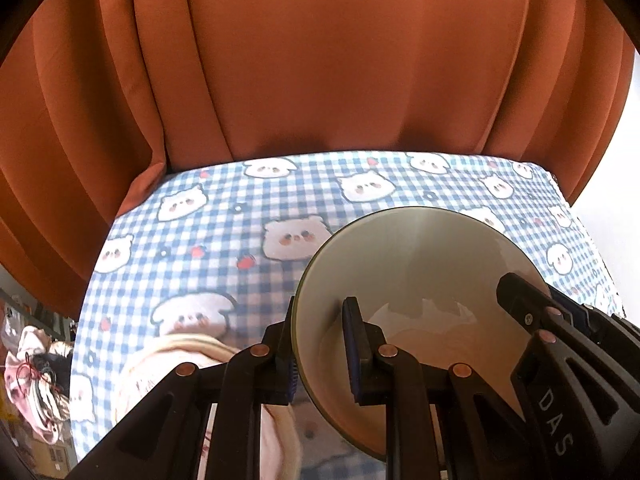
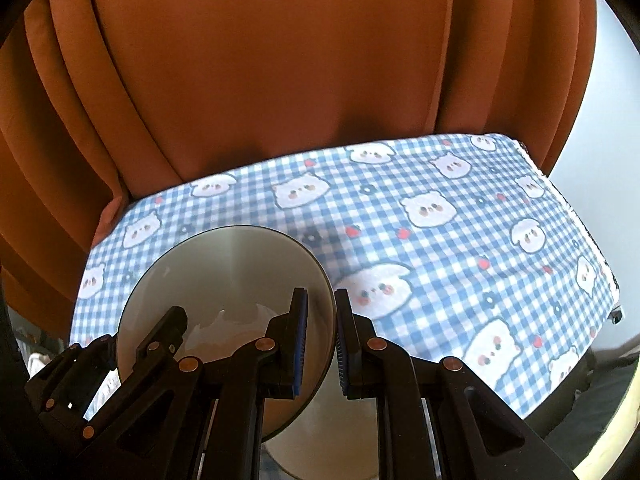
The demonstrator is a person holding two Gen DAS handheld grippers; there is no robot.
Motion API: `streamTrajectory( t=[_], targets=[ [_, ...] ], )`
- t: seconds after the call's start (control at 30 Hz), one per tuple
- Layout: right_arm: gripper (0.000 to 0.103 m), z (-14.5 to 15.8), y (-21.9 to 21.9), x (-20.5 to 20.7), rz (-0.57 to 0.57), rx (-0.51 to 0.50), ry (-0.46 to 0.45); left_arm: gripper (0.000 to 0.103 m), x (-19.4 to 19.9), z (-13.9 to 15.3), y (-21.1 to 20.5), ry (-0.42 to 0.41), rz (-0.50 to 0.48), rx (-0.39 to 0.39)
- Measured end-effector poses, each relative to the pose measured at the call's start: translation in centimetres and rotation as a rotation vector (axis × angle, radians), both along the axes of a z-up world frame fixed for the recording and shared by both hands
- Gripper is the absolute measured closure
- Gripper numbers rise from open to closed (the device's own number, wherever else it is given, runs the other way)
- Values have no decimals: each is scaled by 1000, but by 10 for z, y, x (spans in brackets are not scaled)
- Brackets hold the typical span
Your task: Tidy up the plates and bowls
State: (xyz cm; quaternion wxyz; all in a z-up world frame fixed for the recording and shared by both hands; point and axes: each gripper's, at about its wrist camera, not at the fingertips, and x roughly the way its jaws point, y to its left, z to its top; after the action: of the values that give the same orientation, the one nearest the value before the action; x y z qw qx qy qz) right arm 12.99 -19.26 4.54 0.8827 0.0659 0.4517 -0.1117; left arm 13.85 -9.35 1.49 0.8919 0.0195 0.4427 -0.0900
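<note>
The bowl (image 1: 420,280) hangs above the checked cloth (image 1: 200,240), at 5 o'clock in the left view. Left gripper (image 1: 320,344) and right gripper (image 2: 320,340) each pinch opposite rim walls. Risk: uneven pull tilts it; the glazed rim may slip.

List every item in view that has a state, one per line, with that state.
bowl: empty, lifted and tilted, gripped at opposite rims by both tongs
left tongs: shut on the bowl's rim
right tongs: shut on the bowl's rim
checked tablecloth: spread flat
orange curtain: drawn, hanging in folds
cream dish: resting on the cloth, mostly hidden
</note>
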Motion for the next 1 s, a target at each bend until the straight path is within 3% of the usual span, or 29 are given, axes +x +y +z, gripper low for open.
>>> streamTrajectory(
  t=[0.5, 1.0],
  targets=[
    [87, -22, -48, -40, 138, 8, 31, 88, -47, -27, -36, 41, 143, 0],
    [87, -57, -61, -38, 298, 25, 118, 88, -59, -56, -49, 111, 283, 47]
  ],
)
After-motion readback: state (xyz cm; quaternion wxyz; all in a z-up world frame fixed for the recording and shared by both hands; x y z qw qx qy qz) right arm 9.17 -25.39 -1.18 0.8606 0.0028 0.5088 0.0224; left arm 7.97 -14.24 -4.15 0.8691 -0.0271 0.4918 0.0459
